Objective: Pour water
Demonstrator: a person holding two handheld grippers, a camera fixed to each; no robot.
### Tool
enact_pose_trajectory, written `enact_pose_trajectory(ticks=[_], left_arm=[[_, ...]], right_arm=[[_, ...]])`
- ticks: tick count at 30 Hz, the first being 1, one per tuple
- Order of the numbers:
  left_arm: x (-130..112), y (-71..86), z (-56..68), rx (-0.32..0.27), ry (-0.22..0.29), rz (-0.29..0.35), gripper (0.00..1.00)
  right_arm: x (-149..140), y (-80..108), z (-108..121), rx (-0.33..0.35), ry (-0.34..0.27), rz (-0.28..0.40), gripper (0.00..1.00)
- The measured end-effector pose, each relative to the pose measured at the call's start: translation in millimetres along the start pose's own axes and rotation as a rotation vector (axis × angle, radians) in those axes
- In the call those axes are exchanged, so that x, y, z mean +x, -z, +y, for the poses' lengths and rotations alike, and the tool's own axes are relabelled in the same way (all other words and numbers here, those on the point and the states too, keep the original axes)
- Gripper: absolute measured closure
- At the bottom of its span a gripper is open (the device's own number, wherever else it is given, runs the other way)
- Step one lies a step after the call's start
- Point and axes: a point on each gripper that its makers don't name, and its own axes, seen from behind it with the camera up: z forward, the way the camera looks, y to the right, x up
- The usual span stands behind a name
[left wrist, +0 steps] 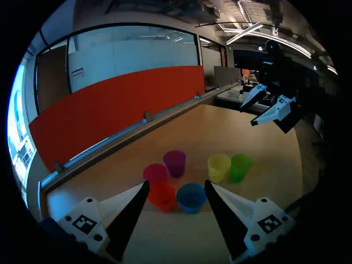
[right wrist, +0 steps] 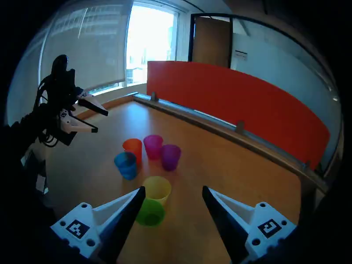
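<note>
In the left gripper view, the left gripper is hovering wide open above the wooden tabletop, holding nothing. Six plastic cups are standing upright on the tabletop just beyond its fingertips: an orange cup and a blue cup are sitting side by side nearest, framed between the fingers, a pink cup and a purple cup are standing behind them, and a yellow cup is touching a green cup off to the right. The right gripper is hanging open and empty in the air, well apart from the cups. In the right gripper view, the right gripper is spreading wide over the yellow and green cups, gripping nothing. The other four cups are clustering farther off, and the left gripper is hovering open at the far left. An orange partition panel is bordering the tabletop.
</note>
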Motion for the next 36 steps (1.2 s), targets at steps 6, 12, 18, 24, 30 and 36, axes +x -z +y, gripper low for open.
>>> enact_pose_trajectory(ticks=[6,12,18,24,30,36], left_arm=[[-18,-11.2,6.9,-0.028,-0.003,-0.03,0.07],[-34,-18.8,16.7,-0.066,-0.025,-0.062,0.08],[-46,-25.8,23.5,-0.098,-0.051,-0.104,0.07],[-58,-34.1,26.4,-0.12,-0.058,-0.139,0.08],[-67,-44.5,30.4,-0.135,-0.063,-0.159,0.07],[-76,-53.5,31.4,-0.136,-0.075,-0.182,0.07]], right_arm=[[-18,-11.7,-4,0.017,0.016,-0.029,0.0],[-31,-19.0,-7,0.035,0.03,-0.054,0.0],[-40,-23.8,-10,0.051,0.038,-0.074,0.0],[-47,-27.0,-15,0.067,0.047,-0.088,0.0],[-58,-29.7,-18,0.076,0.056,-0.104,0.0],[-63,-32.0,-19,0.086,0.053,-0.109,0.0]])
